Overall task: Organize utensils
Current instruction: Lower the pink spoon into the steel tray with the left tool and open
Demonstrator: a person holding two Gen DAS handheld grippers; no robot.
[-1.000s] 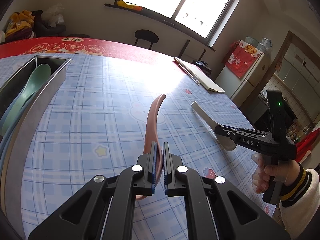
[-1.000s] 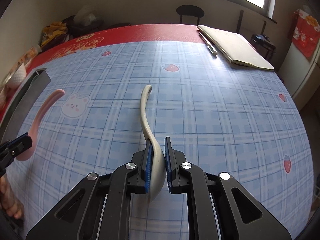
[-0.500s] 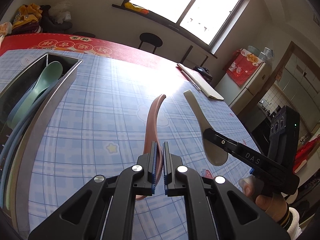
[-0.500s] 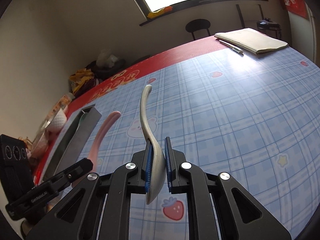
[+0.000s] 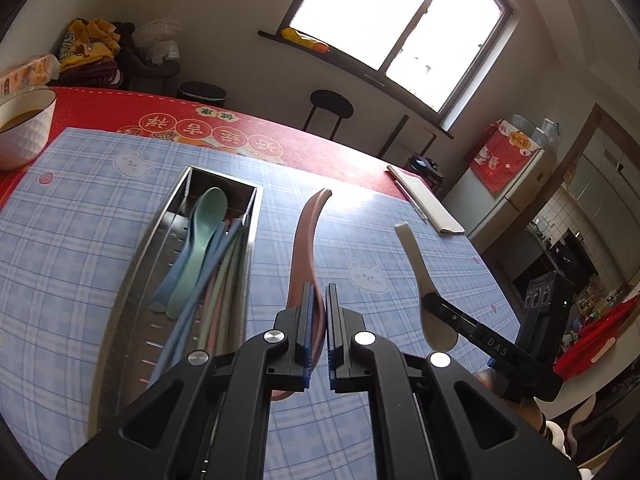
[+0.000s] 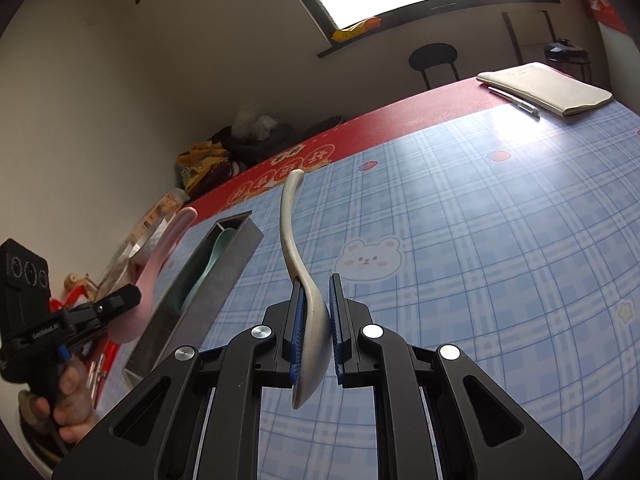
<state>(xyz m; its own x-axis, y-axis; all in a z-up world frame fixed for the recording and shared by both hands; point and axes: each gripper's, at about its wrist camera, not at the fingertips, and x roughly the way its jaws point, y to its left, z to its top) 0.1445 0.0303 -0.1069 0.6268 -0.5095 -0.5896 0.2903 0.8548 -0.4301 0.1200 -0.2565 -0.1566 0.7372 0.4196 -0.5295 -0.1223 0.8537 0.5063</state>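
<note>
Your left gripper [image 5: 319, 320] pinches the pink spoon [image 5: 306, 240] beside the metal tray [image 5: 132, 272]; your right gripper [image 6: 315, 316] pinches the white spoon [image 6: 294, 240].

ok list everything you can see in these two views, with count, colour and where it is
pink spoon: 1, pink, held in the left gripper, above the cloth
white spoon: 1, off-white, held in the right gripper
metal tray: 1, steel, on the cloth left of the pink spoon
utensils in tray: several, green, blue and pale pink, lying lengthwise; exact count unclear
tablecloth: 1, blue check with bears and strawberries, over a red cover
bowl: 1, white, far left table edge
notebook: 1, cream, far corner, pen beside it
stool: 1, black, under the window
left gripper: 1, black, shut on the pink spoon
right gripper: 1, black, shut on the white spoon
</note>
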